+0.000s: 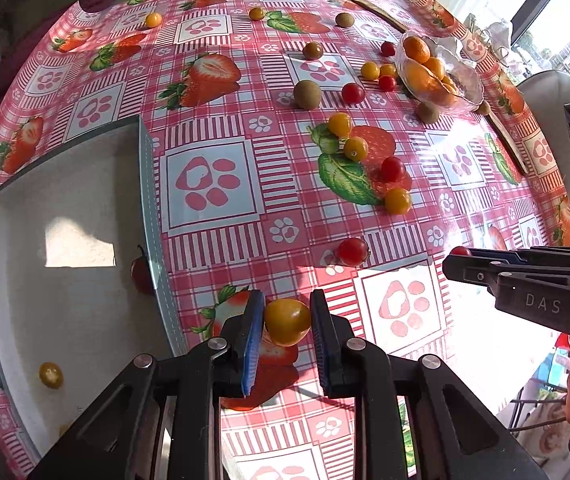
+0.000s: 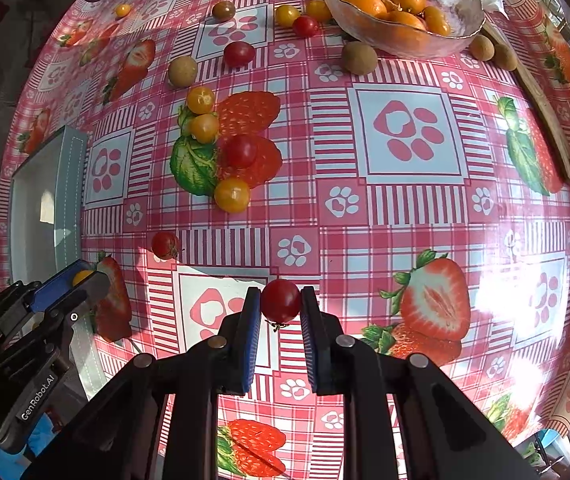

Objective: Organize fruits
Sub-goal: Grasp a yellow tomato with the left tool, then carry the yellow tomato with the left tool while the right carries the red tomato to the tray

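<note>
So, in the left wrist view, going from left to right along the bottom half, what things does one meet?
Small yellow tomato in the tray → grey tray wall → yellow tomato held in the left gripper → loose red tomato → red tomato at the right gripper tips.

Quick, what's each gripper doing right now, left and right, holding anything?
Left gripper: closed on a yellow cherry tomato.
Right gripper: closed on a red cherry tomato.

Tablecloth [image 2: 405,216] right of centre bare; cherry tomatoes [image 2: 232,195] crowd middle; glass bowl [image 2: 401,40] blocks far side.
</note>
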A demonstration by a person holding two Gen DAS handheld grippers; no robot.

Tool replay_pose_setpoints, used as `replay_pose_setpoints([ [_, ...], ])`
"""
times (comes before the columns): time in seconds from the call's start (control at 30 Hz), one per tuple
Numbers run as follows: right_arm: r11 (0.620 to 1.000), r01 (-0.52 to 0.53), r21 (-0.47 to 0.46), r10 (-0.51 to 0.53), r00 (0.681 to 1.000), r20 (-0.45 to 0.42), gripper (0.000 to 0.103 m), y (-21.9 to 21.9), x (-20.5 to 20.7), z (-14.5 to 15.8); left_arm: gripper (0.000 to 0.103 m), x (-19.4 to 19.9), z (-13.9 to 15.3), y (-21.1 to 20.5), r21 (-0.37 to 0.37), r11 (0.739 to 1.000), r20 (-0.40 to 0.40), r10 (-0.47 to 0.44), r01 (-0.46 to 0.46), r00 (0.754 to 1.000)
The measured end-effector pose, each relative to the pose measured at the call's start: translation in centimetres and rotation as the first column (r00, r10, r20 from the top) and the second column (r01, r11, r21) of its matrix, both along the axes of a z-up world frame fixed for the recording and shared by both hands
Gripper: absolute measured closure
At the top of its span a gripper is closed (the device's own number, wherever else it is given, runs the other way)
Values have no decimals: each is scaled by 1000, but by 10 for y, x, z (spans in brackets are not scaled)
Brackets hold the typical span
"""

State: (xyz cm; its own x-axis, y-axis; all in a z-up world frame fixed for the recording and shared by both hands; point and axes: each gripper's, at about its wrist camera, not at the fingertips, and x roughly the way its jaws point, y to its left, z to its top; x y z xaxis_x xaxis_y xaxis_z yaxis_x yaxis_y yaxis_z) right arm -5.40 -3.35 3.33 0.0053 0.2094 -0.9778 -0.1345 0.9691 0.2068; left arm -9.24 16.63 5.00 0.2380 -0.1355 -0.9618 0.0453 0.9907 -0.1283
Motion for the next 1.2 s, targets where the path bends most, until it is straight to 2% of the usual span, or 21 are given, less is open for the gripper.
replay_pose_setpoints([
  [0.73,997,-71,-8,72,997,24,82,58,-3,16,78,-23,28,48,-24,995,59,102,-101,993],
  [1.2,981,-190,36,187,980,62,82,138,8,34,78,-29,34,122,9,974,91,223,-225,971],
])
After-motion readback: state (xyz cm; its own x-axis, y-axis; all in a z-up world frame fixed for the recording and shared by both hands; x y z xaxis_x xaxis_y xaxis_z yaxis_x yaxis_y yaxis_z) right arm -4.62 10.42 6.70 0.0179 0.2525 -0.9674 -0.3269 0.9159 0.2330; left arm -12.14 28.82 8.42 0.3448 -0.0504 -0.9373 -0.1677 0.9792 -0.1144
